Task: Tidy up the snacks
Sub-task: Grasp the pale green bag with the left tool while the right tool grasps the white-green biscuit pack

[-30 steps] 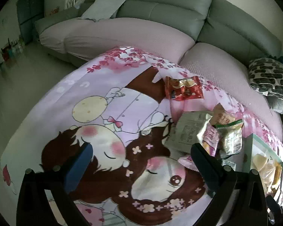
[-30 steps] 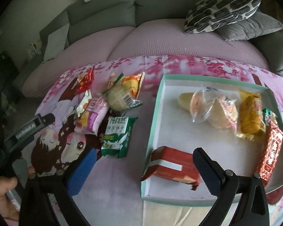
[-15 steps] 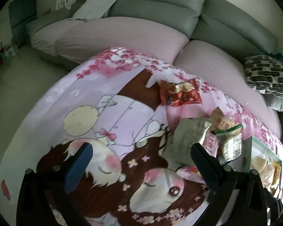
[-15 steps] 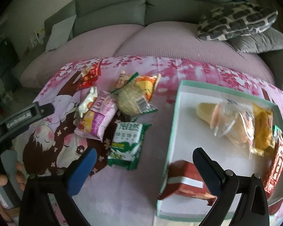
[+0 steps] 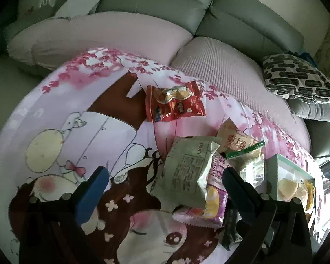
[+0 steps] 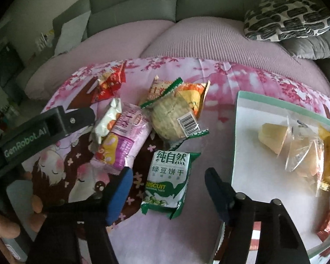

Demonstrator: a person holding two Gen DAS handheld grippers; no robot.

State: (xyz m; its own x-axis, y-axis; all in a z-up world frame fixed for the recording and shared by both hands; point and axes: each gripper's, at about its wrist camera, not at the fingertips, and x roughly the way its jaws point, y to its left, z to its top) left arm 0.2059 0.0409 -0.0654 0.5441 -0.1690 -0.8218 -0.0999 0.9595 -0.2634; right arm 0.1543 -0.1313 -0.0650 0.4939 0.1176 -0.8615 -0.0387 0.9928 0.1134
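Loose snacks lie on a pink cartoon cloth. In the right wrist view a green biscuit packet [image 6: 167,182] lies flat between the fingers of my right gripper [image 6: 169,172]. Its jaws are closing, with a gap left on each side of the packet. My left gripper [image 5: 164,172] is open over a pale green packet [image 5: 184,171], which rests on a purple packet [image 5: 215,195]. A red packet [image 5: 176,102] lies farther back. A white box with a mint rim [image 6: 236,132] at the right holds jelly cups [image 6: 283,143] and other snacks.
A wrapped round cake [image 6: 171,118] and an orange packet [image 6: 193,94] sit behind the biscuit packet. A hand [image 6: 2,226] holds the left gripper's black body [image 6: 48,129] at the left. A grey sofa with pink seat covers and a patterned cushion [image 6: 286,19] runs behind.
Both grippers moved towards the loose snack pile and lower. The right jaws narrowed around the green biscuit packet. The box slid to the right edge of the right view.
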